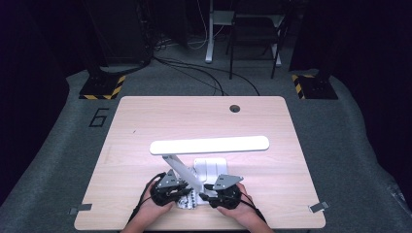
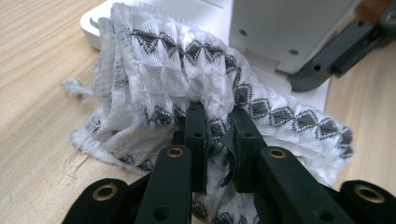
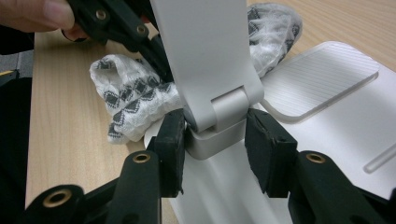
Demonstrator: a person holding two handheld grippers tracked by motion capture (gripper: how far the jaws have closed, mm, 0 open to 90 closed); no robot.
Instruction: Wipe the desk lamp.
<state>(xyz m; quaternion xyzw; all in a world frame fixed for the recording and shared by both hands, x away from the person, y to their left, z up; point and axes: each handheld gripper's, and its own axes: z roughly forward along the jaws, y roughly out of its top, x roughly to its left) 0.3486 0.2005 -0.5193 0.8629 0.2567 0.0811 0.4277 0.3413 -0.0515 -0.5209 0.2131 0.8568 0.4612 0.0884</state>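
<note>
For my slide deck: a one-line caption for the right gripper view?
Right hand-held gripper clamps the white lamp's hinge while a patterned cloth lies bunched behind it.

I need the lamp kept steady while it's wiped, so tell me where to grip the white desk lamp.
Grip the white desk lamp at its hinge block, low on the sloping arm, coming from the near edge. It is narrow, flat-sided and close to the base.

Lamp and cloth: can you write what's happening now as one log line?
left claw: shut on cloth | right claw: around lamp hinge | lamp base: on table
</note>
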